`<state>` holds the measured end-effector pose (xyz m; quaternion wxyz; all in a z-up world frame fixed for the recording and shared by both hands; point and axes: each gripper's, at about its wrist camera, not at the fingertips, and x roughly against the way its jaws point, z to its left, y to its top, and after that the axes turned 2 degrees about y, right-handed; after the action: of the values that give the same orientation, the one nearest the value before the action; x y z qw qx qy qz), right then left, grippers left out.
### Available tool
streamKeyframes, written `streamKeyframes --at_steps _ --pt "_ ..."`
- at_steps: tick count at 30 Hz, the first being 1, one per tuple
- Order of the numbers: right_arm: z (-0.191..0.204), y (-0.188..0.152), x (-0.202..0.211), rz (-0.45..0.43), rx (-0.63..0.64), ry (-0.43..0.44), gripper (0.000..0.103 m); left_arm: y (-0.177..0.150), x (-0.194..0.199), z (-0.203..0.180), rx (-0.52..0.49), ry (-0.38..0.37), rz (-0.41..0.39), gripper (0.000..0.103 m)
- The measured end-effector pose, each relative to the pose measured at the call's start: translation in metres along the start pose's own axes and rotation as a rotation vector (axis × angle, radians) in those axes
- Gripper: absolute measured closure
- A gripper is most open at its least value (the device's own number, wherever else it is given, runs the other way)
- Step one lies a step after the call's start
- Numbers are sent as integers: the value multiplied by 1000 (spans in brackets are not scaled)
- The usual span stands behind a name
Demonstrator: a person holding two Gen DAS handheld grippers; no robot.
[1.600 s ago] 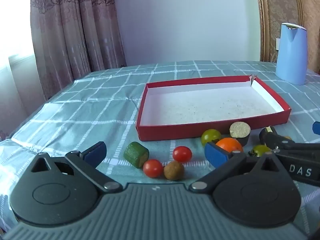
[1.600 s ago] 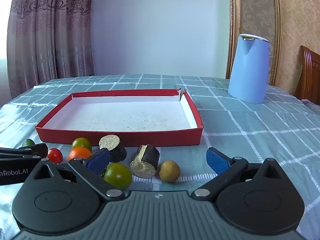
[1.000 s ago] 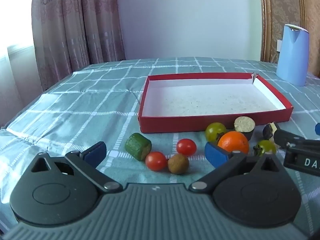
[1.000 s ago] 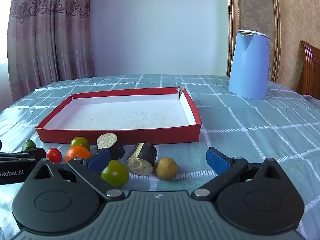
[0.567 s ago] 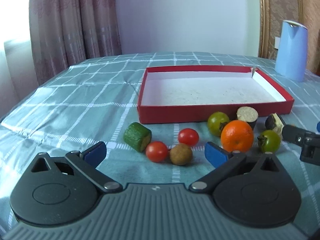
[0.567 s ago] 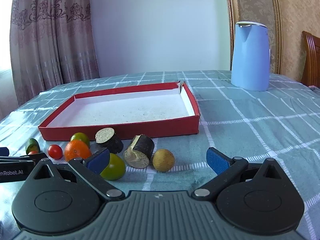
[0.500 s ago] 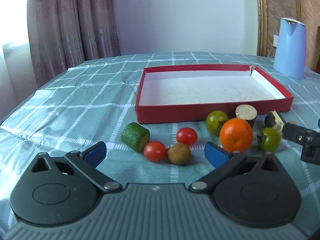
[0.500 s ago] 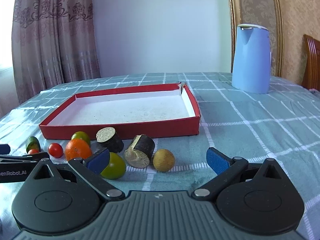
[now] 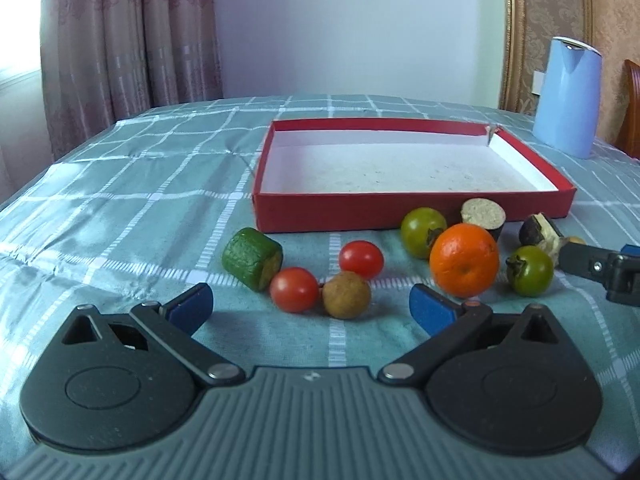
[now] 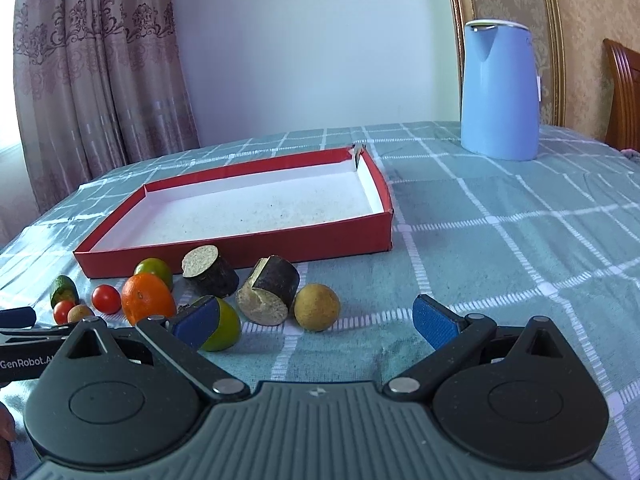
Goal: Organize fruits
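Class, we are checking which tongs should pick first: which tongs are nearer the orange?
Left. The left tongs are open, with their right fingertip just in front of the orange. The right tongs are open further right, centred before the yellow-brown fruit.

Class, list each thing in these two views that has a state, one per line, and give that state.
Red box: open, nothing inside.
Left tool: open, holding nothing.
Right tool: open, holding nothing.
Orange: whole, on the cloth outside the box.
Two dark pieces: cut, pale flesh showing.
Green cylinder: cut, lying on its side.
Blue kettle: upright, lid shut.
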<state>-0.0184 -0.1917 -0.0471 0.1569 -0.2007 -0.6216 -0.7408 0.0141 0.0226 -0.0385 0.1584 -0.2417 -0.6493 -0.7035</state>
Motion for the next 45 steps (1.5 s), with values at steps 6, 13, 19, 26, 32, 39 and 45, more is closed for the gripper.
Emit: streamKeyframes --at_steps 6,13,19,26,32,39,45 --pt "2 0 -1 6 12 -7 0 -1 0 3 17 -10 -1 0" --pt "2 1 -2 21 9 -18 0 -1 0 4 30 -15 5 0" --pt "5 0 -2 23 29 -30 0 0 -1 5 39 -19 10 0" --pt "5 0 -1 24 32 -35 0 -1 -2 7 48 -24 11 0" --pt "8 0 1 10 44 -40 0 -1 -3 9 59 -33 13 0" --pt "12 0 6 -1 91 -37 0 -2 -2 11 67 -41 11 0" --pt "-4 2 4 33 143 -59 15 -3 -1 12 79 -48 10 0"
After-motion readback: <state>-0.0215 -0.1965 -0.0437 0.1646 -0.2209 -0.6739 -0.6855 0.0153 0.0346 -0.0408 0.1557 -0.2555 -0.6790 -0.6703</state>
